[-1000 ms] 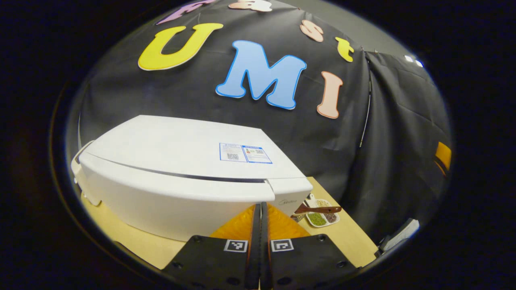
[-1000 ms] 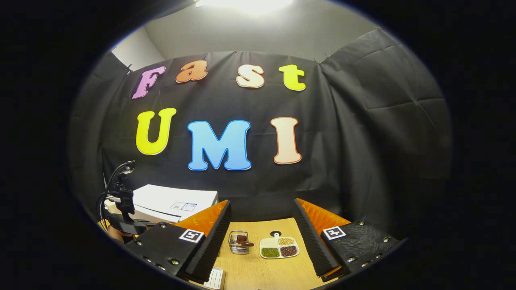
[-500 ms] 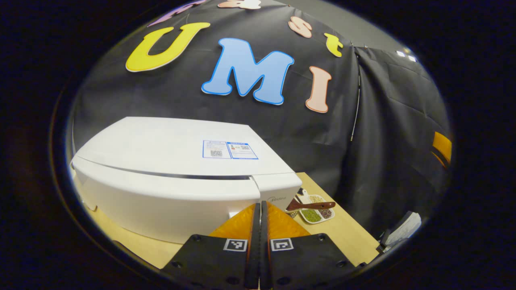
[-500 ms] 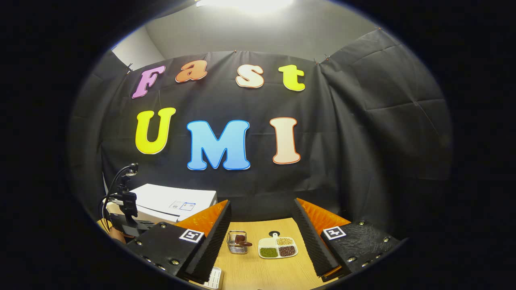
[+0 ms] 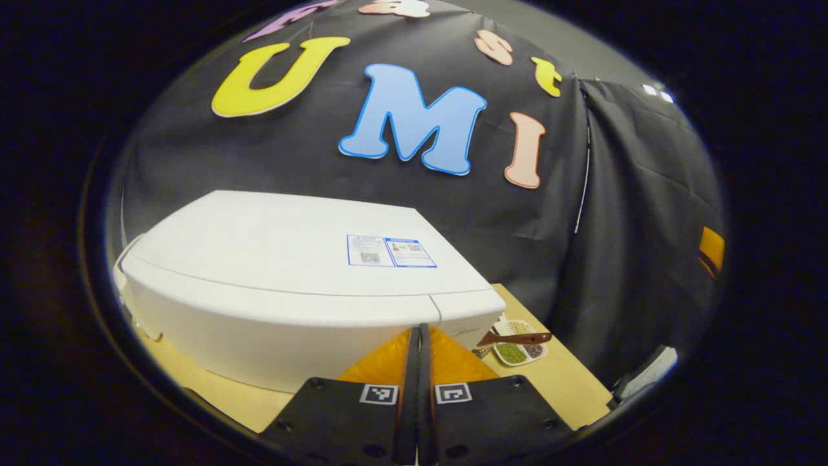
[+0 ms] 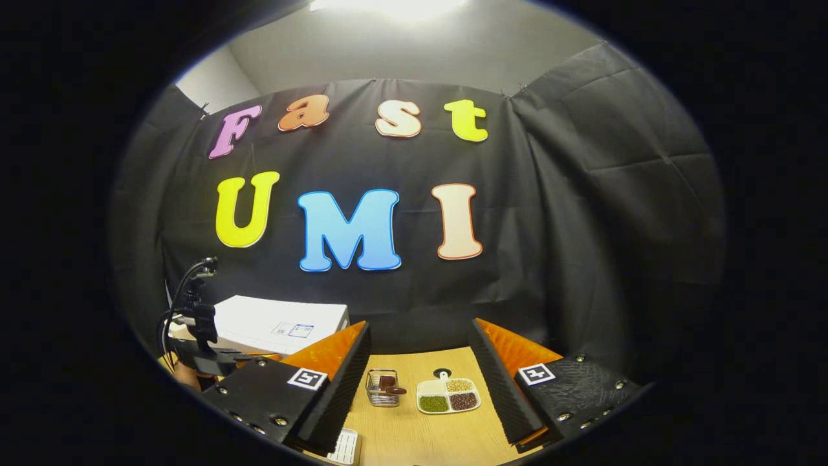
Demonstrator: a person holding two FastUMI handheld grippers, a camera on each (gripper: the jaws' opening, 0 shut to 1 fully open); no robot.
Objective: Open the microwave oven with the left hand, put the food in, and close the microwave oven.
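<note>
The white microwave [image 5: 291, 259] stands on the wooden table with its door shut, only a thin seam showing along the front. My left gripper [image 5: 419, 331] is shut with nothing between its fingers, its tips right at the microwave's lower front near the door's right end. In the right gripper view the microwave [image 6: 278, 323] sits at the far left, with the left gripper [image 6: 200, 343] and its cables in front of it. My right gripper [image 6: 420, 323] hangs open and empty above the table. A white divided plate of beans [image 6: 447, 395] lies on the table between its fingers.
A small wire basket [image 6: 383, 388] holding a brown-handled utensil stands left of the plate. In the left gripper view the plate [image 5: 517, 351] lies right of the microwave, with the brown handle [image 5: 514, 338] across it. A white ribbed object [image 6: 343, 446] sits at the table's [image 6: 414, 433] near edge.
The dark gap along the microwave's door has closed to a thin seam. The left gripper stayed shut at the door's front. The right gripper held still and open.
</note>
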